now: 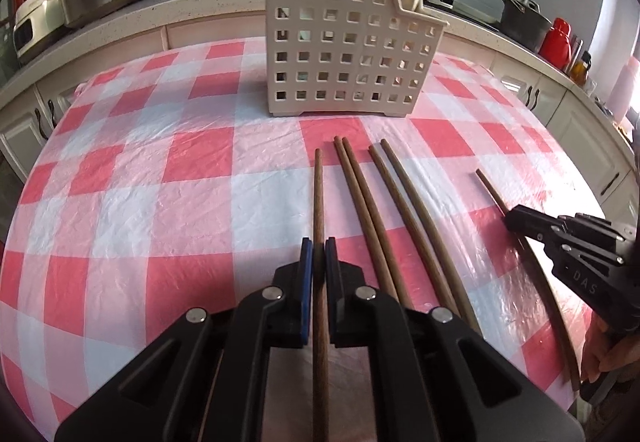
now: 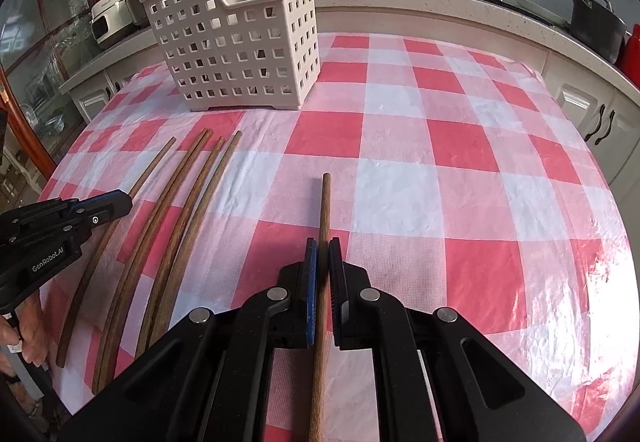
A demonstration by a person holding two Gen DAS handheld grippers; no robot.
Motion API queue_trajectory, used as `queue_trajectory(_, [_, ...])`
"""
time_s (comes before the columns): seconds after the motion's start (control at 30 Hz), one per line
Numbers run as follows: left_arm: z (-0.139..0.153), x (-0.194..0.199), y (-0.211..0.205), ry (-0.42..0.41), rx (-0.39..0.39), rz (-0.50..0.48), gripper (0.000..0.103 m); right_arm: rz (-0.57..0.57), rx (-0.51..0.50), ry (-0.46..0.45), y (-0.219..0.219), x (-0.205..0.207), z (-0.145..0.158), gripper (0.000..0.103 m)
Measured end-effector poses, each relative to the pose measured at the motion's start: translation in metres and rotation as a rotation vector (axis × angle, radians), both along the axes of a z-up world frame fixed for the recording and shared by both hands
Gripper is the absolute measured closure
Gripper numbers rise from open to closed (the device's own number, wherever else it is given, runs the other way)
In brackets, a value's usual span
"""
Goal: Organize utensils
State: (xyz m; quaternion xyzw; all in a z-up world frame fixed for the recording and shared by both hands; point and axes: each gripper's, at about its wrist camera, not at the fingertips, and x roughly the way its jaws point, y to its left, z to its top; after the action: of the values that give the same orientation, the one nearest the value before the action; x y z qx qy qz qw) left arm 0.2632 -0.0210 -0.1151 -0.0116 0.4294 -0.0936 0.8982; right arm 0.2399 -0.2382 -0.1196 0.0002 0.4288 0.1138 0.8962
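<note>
In the right wrist view, our left gripper sits at the far left, its black body printed "GenRobot.AI", jaws clamped on the leftmost chopstick. Just right of it four loose chopsticks lie side by side on the red-and-white checked tablecloth. Beyond them, at the far end of the table, stands the cream perforated utensil basket with two wooden handles and a white piece sticking up inside. Further right, our right gripper is pinched shut on a single chopstick. In the left wrist view its side reads "DAS".
</note>
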Motion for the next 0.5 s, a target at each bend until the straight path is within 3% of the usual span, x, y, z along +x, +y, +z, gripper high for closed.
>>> queue_trajectory(0.5, [-0.0052,-0.0016,0.0043,0.024,-0.014,0.017,0.097,0.007,0.013,0.003,0.0028,-0.0023,-0.0003,0.096])
